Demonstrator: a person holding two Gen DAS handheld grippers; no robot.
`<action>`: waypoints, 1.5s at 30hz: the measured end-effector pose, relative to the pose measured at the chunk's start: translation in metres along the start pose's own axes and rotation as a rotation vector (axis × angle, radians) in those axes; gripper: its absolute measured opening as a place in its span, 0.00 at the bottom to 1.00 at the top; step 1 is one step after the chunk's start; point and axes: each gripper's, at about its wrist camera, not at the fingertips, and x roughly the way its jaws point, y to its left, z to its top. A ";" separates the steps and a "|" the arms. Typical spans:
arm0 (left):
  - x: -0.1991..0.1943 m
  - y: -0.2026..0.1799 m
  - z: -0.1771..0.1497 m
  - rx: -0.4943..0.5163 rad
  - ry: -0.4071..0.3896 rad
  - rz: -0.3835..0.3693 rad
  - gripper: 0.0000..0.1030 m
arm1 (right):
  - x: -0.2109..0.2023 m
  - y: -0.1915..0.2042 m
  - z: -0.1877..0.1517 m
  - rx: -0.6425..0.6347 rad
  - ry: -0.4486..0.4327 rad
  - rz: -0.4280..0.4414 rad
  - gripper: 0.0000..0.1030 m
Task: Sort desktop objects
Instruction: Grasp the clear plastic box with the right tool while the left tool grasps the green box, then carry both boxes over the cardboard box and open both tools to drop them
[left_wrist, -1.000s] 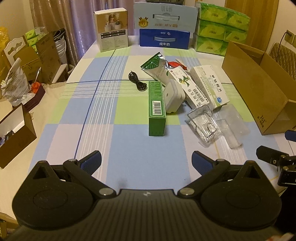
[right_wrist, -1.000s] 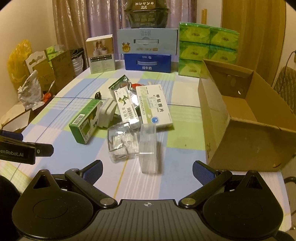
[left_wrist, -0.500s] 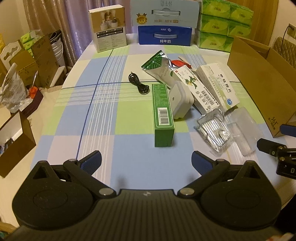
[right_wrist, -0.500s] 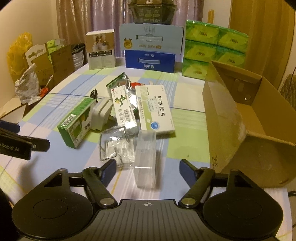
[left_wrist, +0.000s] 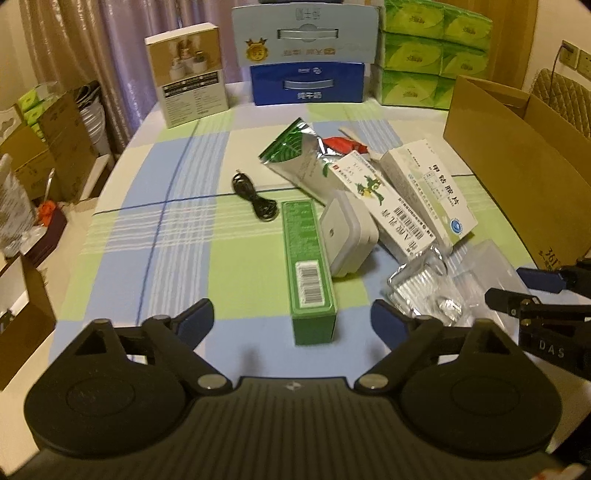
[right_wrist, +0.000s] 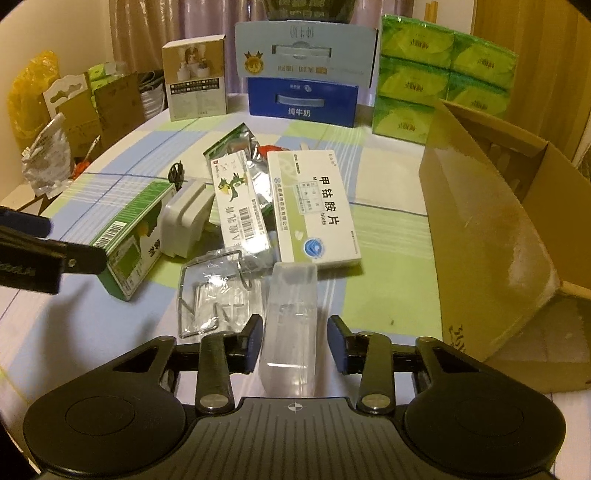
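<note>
Right gripper (right_wrist: 295, 343): 2 fingers straddle the clear plastic case (right_wrist: 291, 325), not yet touching it. Case lies just in front of the white medicine box (right_wrist: 314, 214), left of the cardboard box (right_wrist: 491, 236). Left gripper (left_wrist: 291, 325): spread wide, empty, before the green box (left_wrist: 308, 262).

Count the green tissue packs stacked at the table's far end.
6 visible green tissue packs, in three rows of two, right of the blue milk carton; the cardboard box may hide more.
</note>
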 end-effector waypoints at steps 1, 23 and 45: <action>0.005 0.000 0.002 0.000 0.004 -0.005 0.77 | 0.001 0.000 0.000 -0.001 0.001 -0.002 0.33; 0.028 -0.009 0.000 -0.032 0.078 -0.038 0.25 | -0.004 -0.007 -0.012 0.017 0.045 -0.011 0.27; 0.016 -0.039 -0.036 0.021 0.115 -0.059 0.25 | -0.022 -0.005 -0.047 0.016 0.092 -0.028 0.27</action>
